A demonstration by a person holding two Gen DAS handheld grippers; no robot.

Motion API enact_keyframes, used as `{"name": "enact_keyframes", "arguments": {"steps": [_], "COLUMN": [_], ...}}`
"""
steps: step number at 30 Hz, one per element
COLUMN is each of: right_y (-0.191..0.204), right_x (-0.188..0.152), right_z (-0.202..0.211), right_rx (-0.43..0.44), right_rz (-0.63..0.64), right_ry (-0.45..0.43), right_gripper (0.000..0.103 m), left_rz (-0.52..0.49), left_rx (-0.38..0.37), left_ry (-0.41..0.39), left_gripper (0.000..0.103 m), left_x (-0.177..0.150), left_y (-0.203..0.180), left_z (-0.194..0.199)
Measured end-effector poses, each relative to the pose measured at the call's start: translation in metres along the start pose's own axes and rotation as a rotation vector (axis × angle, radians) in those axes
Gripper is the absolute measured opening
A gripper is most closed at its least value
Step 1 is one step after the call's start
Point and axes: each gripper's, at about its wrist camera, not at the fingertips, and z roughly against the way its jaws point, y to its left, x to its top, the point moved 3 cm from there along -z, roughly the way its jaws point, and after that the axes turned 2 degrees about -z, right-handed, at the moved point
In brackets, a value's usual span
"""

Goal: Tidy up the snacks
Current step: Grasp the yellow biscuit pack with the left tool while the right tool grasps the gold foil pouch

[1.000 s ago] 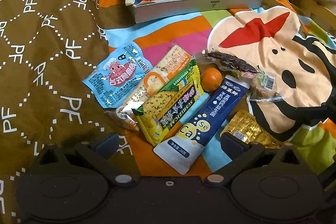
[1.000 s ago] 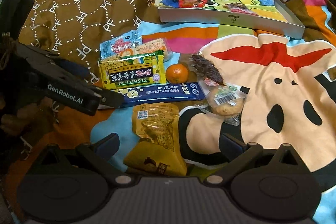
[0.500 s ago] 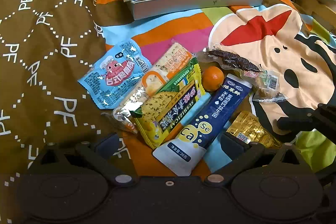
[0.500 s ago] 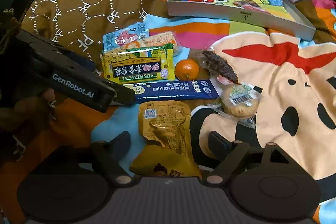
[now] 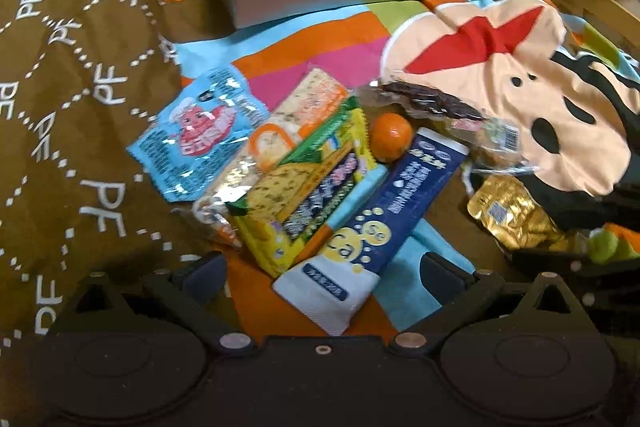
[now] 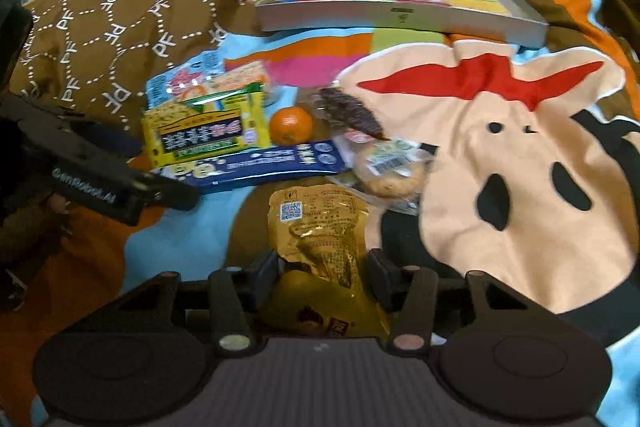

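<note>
A: The right gripper (image 6: 322, 273) has just been closing around the gold pouch (image 6: 320, 227); whether its pads press yet I cannot tell.
B: Squeeze the pouch's near end squarely, then lift clear of the cookie (image 6: 390, 167) just beyond.
A: And the left gripper (image 5: 324, 267)?
B: Open, holding nothing, left of the pouch. The tray (image 6: 400, 23) lies far beyond it.

A crinkled golden foil snack pouch (image 6: 320, 239) lies flat on the cartoon bedspread (barcode side up), just below a long blue sachet (image 6: 264, 163) and a small orange (image 6: 291, 125).
</note>
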Motion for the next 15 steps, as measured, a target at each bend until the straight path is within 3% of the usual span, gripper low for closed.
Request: {"name": "enact_keyframes", "arguments": {"steps": [11,15], "right_y": [-0.007,-0.007], "right_x": [-0.003,-0.003], "right_z": [0.001,0.000], "right_rx": [0.013,0.014], "right_rz": [-0.027,-0.028], "right_ry": [-0.002,-0.001], "right_gripper": [0.055,0.056], "left_rz": [-0.135,-0.198], "left_rx": [-0.110,-0.094], "left_ry": [-0.008,-0.082], "left_gripper": [0.098,0.098], "left_x": [0.008,0.011], "left_y": [-0.018,-0.020], "left_z": [0.009,0.019]}}
